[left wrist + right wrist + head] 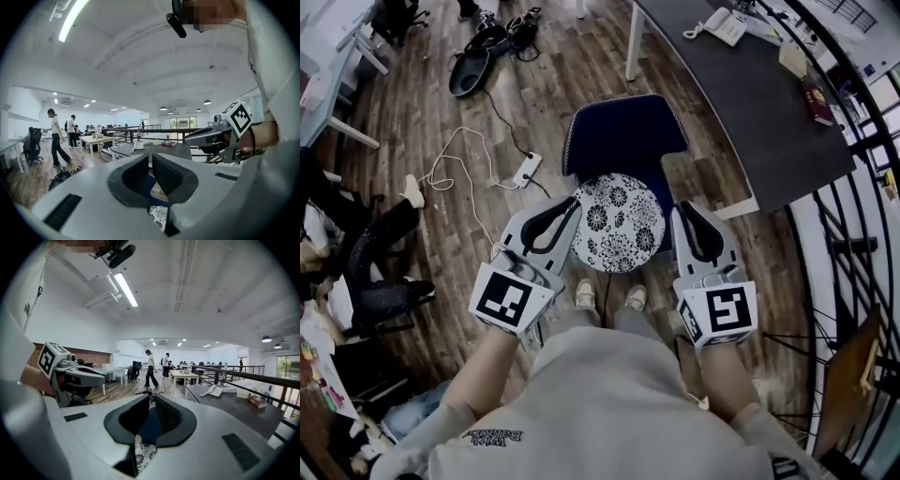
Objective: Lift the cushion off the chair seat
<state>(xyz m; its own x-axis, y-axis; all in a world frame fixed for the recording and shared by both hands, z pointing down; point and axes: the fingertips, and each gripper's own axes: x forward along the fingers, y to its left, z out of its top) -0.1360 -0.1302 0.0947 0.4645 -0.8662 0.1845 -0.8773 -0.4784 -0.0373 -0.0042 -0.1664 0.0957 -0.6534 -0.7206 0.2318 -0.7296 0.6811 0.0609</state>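
Cushion (617, 222) location?

> On the seat of the blue chair (623, 141), lying flat. Round, black-and-white floral print. Not lifted.

Left hand-held gripper?

> Left hand-held gripper (570, 206) is just beside the cushion's left edge and points toward the chair, slightly below level. Jaws are together with nothing between the pads. Its own view shows a strip of floral print and blue chair below the jaws.

Right one?

> Right hand-held gripper (682, 214) mirrors it at the cushion's right edge. Jaws are closed as well, and empty. The cushion sits between the two. Whether either one touches the cushion, can't tell from any view.

Operator?

> Standing in front of the chair, shoes (585, 295) just short of it and arms out to both sides of the cushion.

Surroundings?

> A dark desk (750, 112) stands right of the chair, carrying a white telephone (722, 25) and a red book (817, 101). A black railing (834, 234) runs past the desk's far side.
> On the wooden floor (422, 122), a white power strip (526, 169) with its cable lies left of the chair, and a black bag (471, 67) lies farther back.
> The left gripper view shows a person (57, 138) walking in the background, well apart from the chair.
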